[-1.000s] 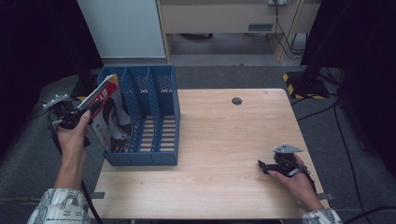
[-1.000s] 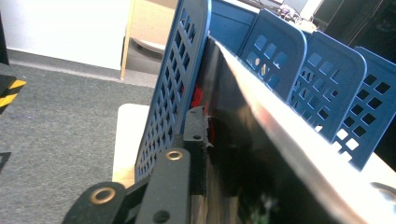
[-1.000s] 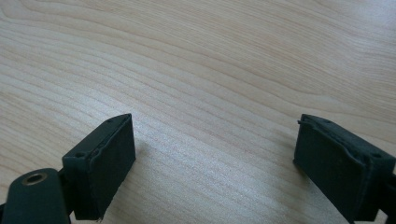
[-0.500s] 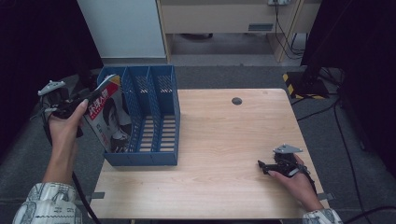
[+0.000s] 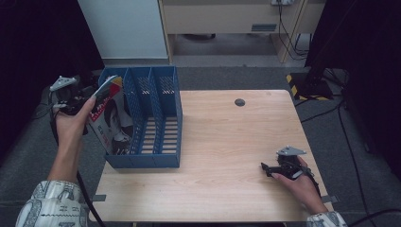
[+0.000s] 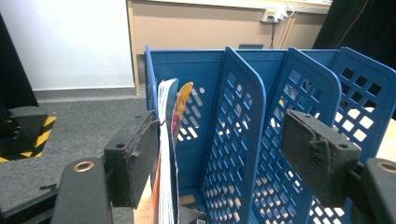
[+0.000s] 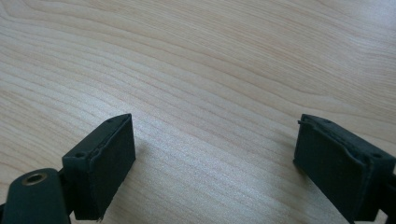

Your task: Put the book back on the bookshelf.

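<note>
A blue file rack (image 5: 163, 120) with three slots stands on the left part of the wooden table (image 5: 227, 142). A magazine (image 5: 111, 113) leans in its leftmost slot. My left gripper (image 5: 94, 97) hovers at the magazine's top edge; its jaws have just been opening. In the left gripper view the magazine (image 6: 168, 154) stands close beside one pad (image 6: 140, 154). A rack divider (image 6: 243, 116) is also between the jaws, and the other pad stands far off, so my left gripper (image 6: 224, 140) is open. My right gripper (image 5: 265, 168) rests open on the table, and my right gripper (image 7: 212, 140) has bare wood between its jaws.
A round dark hole (image 5: 239, 102) sits near the table's far edge. Behind the table stand a white panel (image 5: 125, 28) and a cabinet. A yellow-black striped base (image 5: 307, 87) and cables lie on the floor at the right.
My left gripper let go of the magazine, opened its jaws, and rose and drew back to the left. The magazine stays leaning in the leftmost slot. The right hand kept still.
</note>
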### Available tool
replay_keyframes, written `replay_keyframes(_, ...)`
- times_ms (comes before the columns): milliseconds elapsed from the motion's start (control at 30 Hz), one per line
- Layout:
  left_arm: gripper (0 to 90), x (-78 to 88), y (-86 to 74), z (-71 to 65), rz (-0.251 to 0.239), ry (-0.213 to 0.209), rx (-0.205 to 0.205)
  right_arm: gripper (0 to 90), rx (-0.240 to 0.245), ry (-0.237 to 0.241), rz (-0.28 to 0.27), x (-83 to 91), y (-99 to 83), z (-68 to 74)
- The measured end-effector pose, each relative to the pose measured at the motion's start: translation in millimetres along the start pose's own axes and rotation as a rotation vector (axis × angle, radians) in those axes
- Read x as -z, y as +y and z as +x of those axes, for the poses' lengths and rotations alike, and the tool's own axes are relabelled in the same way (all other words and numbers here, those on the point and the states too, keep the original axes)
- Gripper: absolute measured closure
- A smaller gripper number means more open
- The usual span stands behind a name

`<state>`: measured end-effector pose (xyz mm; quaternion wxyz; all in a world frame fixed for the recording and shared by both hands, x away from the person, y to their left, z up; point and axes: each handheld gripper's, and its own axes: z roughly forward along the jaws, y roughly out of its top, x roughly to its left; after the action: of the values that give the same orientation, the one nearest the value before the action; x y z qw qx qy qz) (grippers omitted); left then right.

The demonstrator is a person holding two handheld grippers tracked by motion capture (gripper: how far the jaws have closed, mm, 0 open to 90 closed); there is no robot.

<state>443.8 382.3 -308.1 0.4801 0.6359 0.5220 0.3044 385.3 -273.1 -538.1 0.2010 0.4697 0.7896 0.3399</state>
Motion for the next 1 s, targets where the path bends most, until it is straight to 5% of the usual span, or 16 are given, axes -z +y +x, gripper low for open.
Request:
replay_keyframes(467,38.0,-0.1,-3.0,6.9,0.031,0.075,-0.022,12.7,0.001,0.002,0.001,0.1,0.0,0.1)
replay_keyframes(1000,50.5,-2.5,-7.4,11.4,0.08,0.092,-0.011,12.7,-0.001,0.002,0.001,0.1,0.0,0.3)
